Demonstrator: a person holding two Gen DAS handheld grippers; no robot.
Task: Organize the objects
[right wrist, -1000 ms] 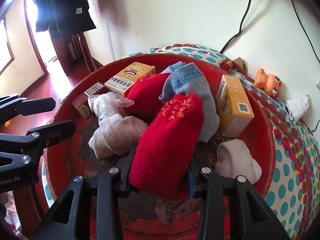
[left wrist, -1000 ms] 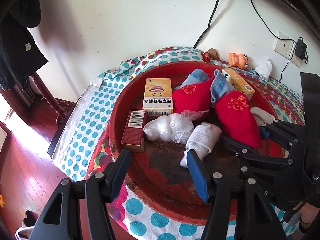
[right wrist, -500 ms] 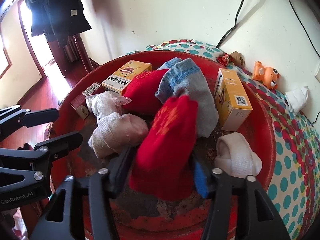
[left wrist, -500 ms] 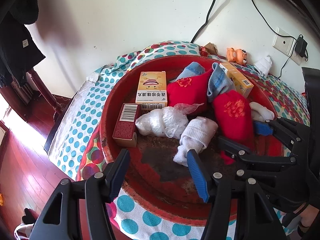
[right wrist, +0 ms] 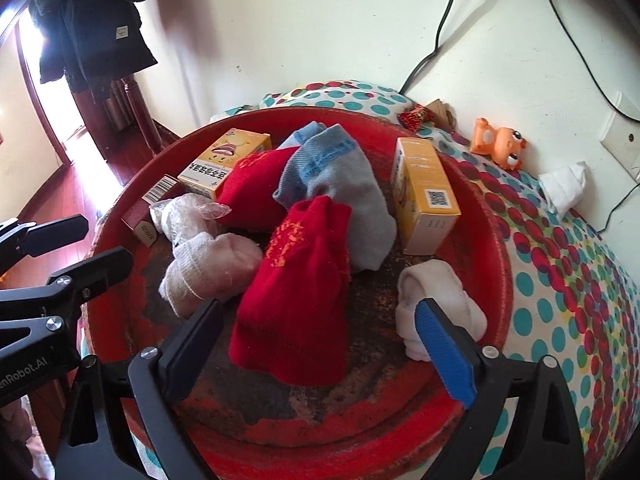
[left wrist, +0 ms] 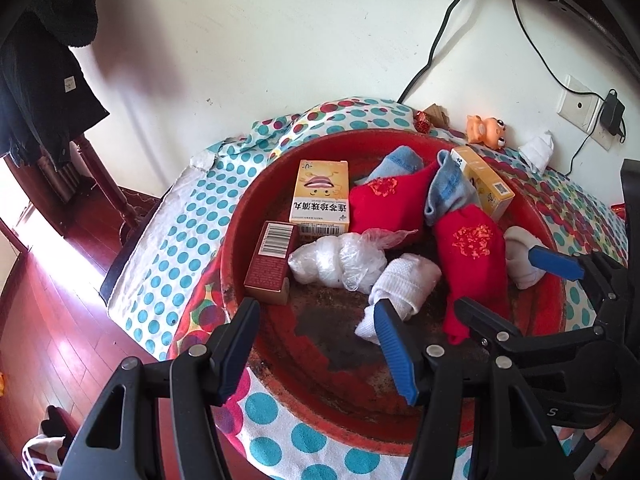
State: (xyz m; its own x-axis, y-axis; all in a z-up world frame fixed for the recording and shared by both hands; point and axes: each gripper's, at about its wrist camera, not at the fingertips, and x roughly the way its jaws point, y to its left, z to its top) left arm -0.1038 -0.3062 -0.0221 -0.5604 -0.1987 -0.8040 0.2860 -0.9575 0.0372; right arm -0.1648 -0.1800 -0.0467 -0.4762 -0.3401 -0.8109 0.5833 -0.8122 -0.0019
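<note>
Red basin [right wrist: 496, 240] on dotted cloth, right gripper [right wrist: 320, 344] just spread, red sock [right wrist: 296, 300] loose between, left gripper [left wrist: 316, 344] apparently half-open, empty.

A: What sits between the right gripper [right wrist: 320, 320] fingers [right wrist: 444, 352]?
B: A red sock [right wrist: 296, 300], lying loose in the red basin [right wrist: 492, 248]; the jaws have just been opening and stand wide, clear of it.
A: Beside the blue finger?
B: A rolled white sock [right wrist: 436, 296], just behind it.

Right gripper [right wrist: 320, 344] just opened wide — left gripper [left wrist: 316, 344] parted
</note>
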